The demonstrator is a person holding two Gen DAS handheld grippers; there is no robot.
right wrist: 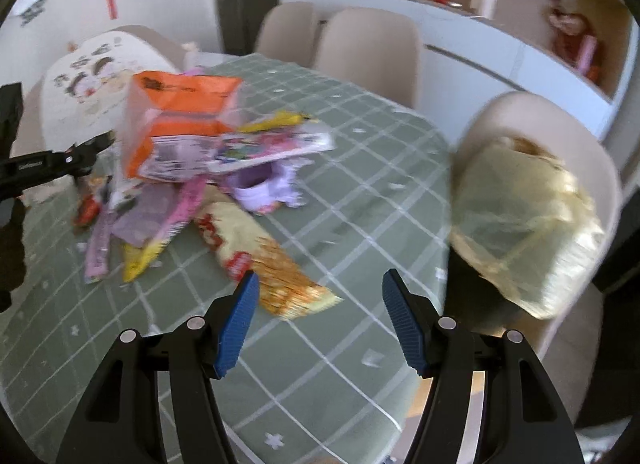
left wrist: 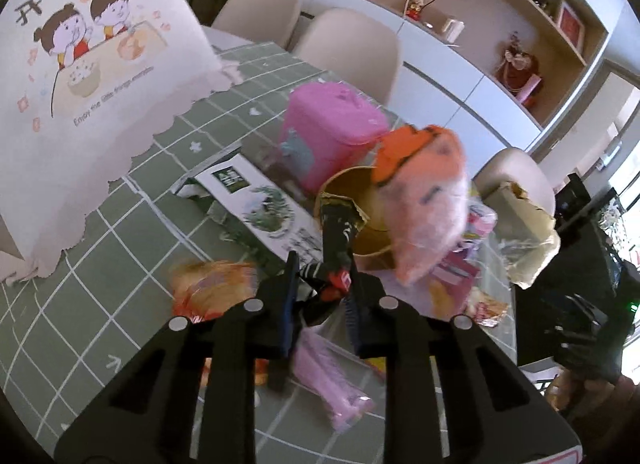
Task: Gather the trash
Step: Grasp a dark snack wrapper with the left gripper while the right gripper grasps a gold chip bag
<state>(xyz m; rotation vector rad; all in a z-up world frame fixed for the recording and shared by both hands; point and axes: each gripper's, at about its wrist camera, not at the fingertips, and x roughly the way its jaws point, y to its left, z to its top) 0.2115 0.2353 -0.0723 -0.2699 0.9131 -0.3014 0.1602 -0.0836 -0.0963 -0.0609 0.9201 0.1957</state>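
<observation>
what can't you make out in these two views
- Left wrist: the print on the black wrapper is hidden where the left gripper pinches it.
- Left wrist: motion blurs the orange pack.
- Right wrist: blur makes the yellow bag contents unreadable.
- Right gripper: open, empty.

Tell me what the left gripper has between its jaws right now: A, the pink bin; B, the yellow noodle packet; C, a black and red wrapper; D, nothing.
C: in the left wrist view the left gripper has its jaws closed on a black and red wrapper, lifted above the table.
</observation>
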